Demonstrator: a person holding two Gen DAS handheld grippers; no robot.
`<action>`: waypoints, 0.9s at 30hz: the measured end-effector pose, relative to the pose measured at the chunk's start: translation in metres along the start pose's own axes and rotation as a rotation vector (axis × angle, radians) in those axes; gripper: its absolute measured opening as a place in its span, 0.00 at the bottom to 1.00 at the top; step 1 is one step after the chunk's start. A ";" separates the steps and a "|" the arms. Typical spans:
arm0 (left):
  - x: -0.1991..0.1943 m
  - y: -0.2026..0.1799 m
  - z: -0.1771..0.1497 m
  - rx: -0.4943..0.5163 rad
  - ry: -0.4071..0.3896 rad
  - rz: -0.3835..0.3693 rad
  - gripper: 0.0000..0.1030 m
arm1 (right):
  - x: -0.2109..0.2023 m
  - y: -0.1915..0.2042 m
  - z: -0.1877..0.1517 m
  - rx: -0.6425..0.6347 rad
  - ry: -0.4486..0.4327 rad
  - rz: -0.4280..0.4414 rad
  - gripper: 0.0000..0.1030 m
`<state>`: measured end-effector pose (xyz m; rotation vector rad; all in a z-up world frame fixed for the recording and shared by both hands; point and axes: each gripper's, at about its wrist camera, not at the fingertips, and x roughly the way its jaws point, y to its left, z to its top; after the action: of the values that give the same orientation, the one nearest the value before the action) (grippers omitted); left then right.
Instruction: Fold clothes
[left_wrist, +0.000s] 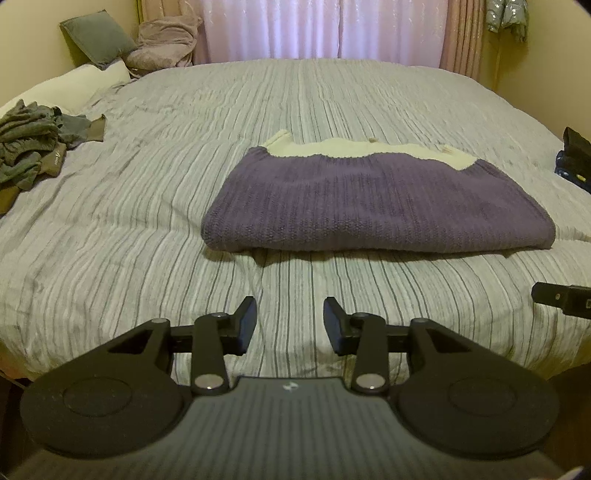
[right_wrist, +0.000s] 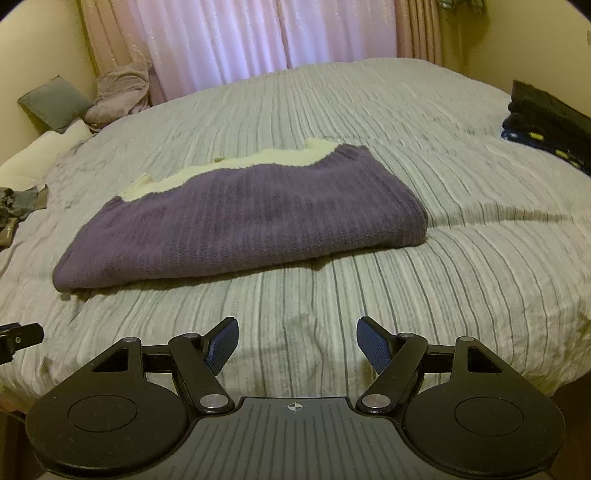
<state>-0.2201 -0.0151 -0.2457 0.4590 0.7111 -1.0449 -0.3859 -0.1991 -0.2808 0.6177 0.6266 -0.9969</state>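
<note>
Folded sweater on the bed, both claws empty.
The striped bed (left_wrist: 147, 221) fills both views; the purple sweater (left_wrist: 325, 199) lies folded at mid-frame, well above the left claw (left_wrist: 290, 325) and up-left of the right claw (right_wrist: 297, 345), both spread apart.

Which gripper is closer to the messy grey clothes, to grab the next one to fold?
Probably the left gripper. The crumpled grey pile of clothes lies on its side of the striped bedspread, and its jaws stand open with nothing between them. The right gripper barely sees that pile.
</note>
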 end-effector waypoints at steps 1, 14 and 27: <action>0.002 0.002 0.000 -0.004 0.000 -0.007 0.37 | 0.003 -0.003 0.000 0.009 0.002 -0.001 0.72; 0.044 0.023 0.028 -0.022 -0.047 -0.094 0.30 | 0.017 -0.066 0.024 0.365 -0.123 0.207 0.72; 0.100 0.021 0.074 -0.010 -0.114 -0.153 0.28 | 0.071 -0.138 0.014 0.957 -0.103 0.396 0.71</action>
<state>-0.1466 -0.1159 -0.2666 0.3368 0.6568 -1.2004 -0.4778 -0.3056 -0.3478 1.4530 -0.1183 -0.9065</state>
